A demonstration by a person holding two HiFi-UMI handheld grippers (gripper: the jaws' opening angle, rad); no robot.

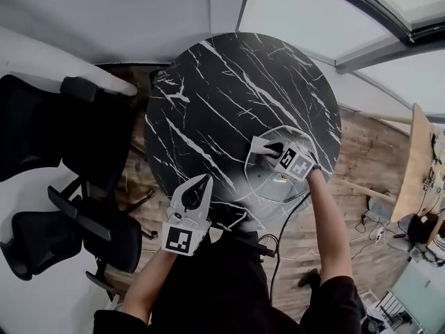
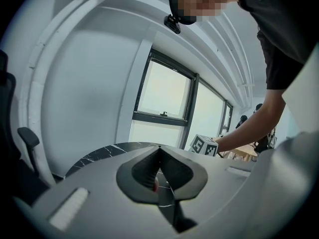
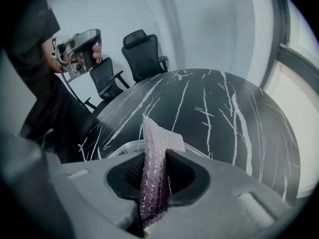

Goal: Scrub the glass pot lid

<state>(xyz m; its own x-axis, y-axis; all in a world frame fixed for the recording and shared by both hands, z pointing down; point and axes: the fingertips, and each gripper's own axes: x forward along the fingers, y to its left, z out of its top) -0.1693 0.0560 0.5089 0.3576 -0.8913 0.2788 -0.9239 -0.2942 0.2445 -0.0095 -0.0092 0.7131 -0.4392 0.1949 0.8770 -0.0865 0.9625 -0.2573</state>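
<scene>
The glass pot lid [image 1: 272, 184] lies flat on the round black marble table [image 1: 222, 96], near its front right edge. My right gripper [image 1: 267, 147] is low over the lid's far side, shut on a sparkly purple-silver scrub cloth [image 3: 158, 138] that sticks up between the jaws. In the right gripper view [image 3: 154, 159] only the lid's clear rim [image 3: 119, 147] shows past the jaws. My left gripper [image 1: 205, 181] hovers at the table's front edge, left of the lid and apart from it. Its jaws [image 2: 159, 151] are shut with nothing held.
Black office chairs [image 1: 49, 127] stand to the left of the table, another [image 1: 66, 239] nearer me. A black cable [image 1: 284, 235] runs over the wooden floor at the front right. A wooden desk [image 1: 417, 158] stands far right. Windows [image 2: 164, 96] are beyond the table.
</scene>
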